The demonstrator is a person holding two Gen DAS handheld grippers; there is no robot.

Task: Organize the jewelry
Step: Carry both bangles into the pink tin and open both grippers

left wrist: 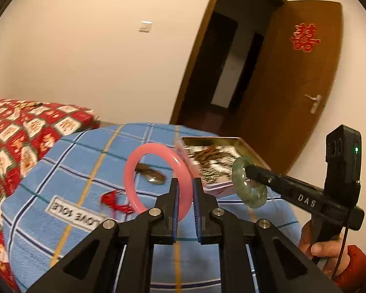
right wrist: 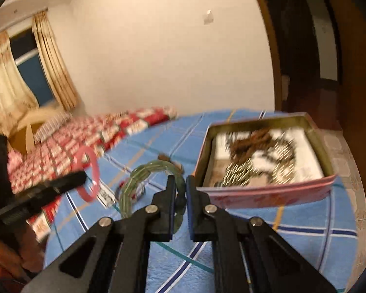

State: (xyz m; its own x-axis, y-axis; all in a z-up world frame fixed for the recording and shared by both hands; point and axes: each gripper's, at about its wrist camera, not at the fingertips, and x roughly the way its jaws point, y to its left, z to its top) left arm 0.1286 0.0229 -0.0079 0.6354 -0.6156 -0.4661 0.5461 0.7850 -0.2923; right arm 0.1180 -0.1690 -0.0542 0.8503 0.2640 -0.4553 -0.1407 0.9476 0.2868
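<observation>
Pink bangle sits pinched in the left gripper. Right gripper clamps the green bangle, just beside the tin.

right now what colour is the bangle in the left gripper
Pink; the bangle shows best in the left wrist view.

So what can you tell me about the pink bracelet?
The pink bracelet is a smooth, glossy, closed ring with no clasp, and it looks like plastic or stone. It stands upright in the air above the blue checked blanket, pinched at its lower right edge by the left gripper. Nothing else touches it. The open tin box lies behind it to the right, and a green bracelet hangs nearby in the right gripper.
</observation>
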